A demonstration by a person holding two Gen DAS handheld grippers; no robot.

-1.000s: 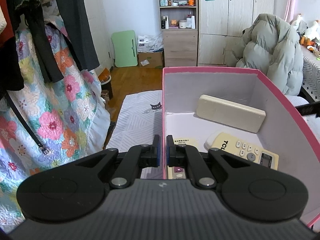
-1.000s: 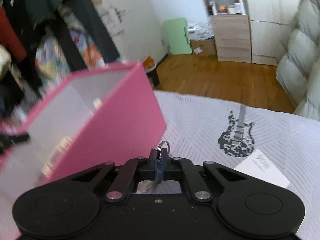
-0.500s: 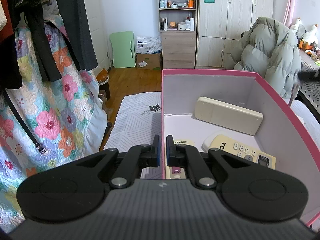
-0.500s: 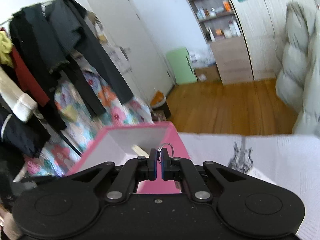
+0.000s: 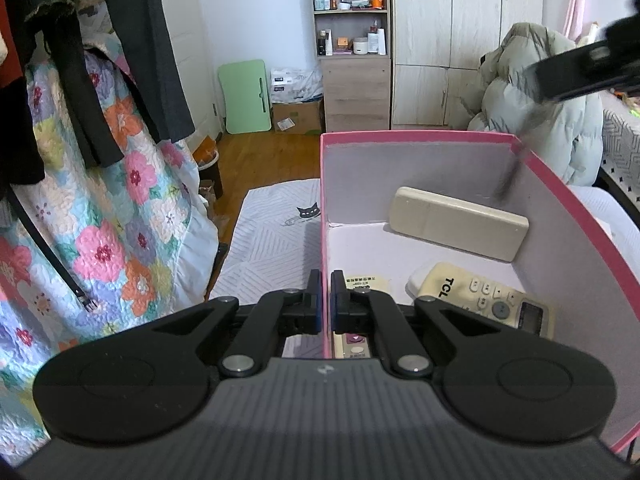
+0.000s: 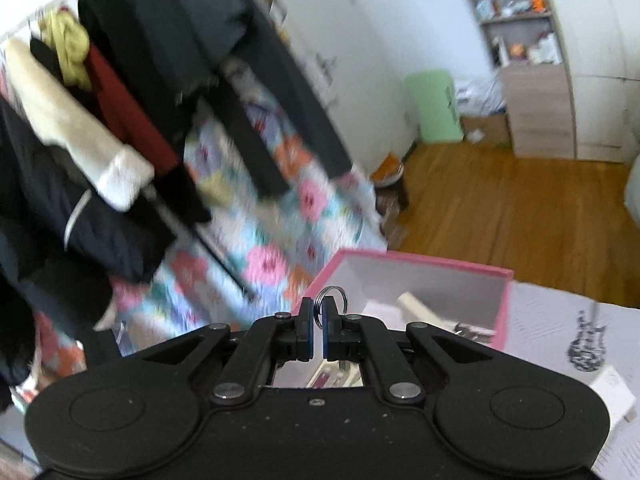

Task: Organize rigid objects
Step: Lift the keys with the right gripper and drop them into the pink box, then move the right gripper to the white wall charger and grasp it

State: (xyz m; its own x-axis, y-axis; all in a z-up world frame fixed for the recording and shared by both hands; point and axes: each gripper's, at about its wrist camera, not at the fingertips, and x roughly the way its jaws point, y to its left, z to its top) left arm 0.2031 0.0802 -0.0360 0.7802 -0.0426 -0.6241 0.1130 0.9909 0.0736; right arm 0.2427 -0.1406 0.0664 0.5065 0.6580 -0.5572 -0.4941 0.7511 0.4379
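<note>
Pink cardboard box (image 5: 568, 216) sits on the bed, and in the left wrist view the left gripper (image 5: 325, 296) is clamped tight on its near left wall. Inside lie a plain cream remote (image 5: 460, 222) and another marked "TCL" (image 5: 480, 296); a third is mostly hidden behind the fingers. A blurred dark shape crosses the top right. In the right wrist view, the right gripper (image 6: 318, 322) pinches a metal key ring (image 6: 332, 298) above the box (image 6: 506, 304); whatever hangs below is hidden.

two remotes (image 5: 458, 222) in box (image 5: 420, 160), box on bed (image 5: 272, 248)
</note>
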